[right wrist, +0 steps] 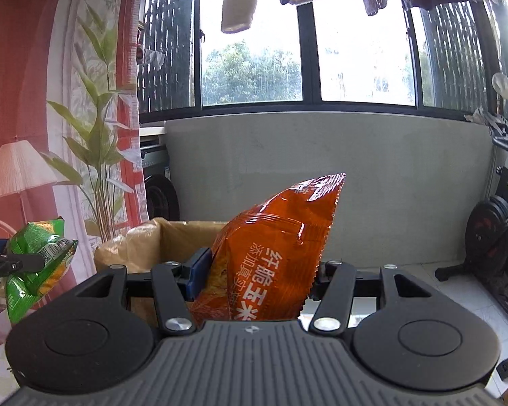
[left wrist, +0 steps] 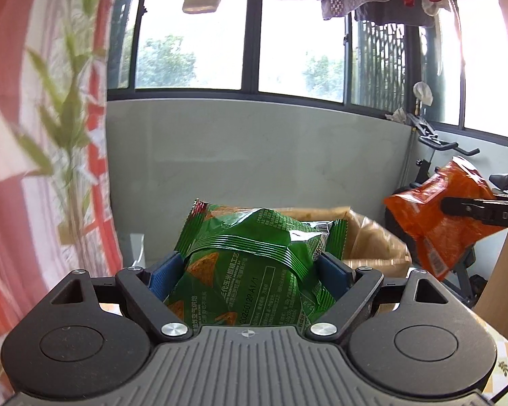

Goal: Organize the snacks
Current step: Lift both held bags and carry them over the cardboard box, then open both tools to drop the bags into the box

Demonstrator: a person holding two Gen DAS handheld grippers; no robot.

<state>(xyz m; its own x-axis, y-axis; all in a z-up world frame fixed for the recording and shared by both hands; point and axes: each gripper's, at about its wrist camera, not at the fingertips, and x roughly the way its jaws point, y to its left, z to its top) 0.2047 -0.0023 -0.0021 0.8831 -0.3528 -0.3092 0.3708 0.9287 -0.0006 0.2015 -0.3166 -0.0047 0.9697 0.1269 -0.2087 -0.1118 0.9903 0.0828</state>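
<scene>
Clamped in the left gripper (left wrist: 250, 270), a green chip bag (left wrist: 254, 260) hangs just before the open cardboard box (left wrist: 372, 237), while the right gripper (right wrist: 254, 270) pinches an orange chip bag (right wrist: 271, 253) beside it, probably awaiting lowering inside.

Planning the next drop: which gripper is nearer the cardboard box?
Hard to call. The left gripper, gripping the green bag, and the right gripper, gripping the orange bag, each have the cardboard box just beyond.
</scene>
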